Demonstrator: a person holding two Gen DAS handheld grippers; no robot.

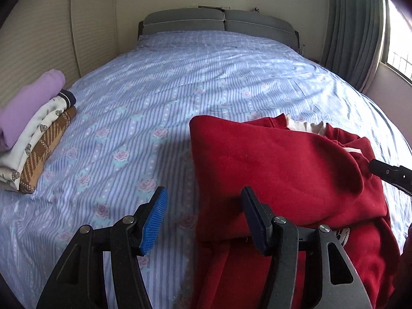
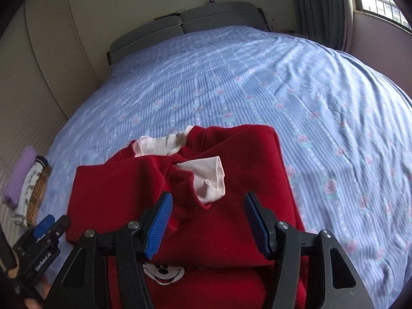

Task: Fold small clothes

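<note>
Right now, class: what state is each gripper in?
Left gripper: open, holding nothing.
Right gripper: open, empty, above the red sweater.

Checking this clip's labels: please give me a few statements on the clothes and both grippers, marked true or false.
1. The red sweater lies on the bed. True.
2. The left gripper grips the sweater. False: its jaws are open, holding nothing.
3. A stack of folded clothes sits near the bed's left edge. True.
4. The right gripper is shut. False: open above the sweater.
5. The sweater is blue. False: red.
</note>
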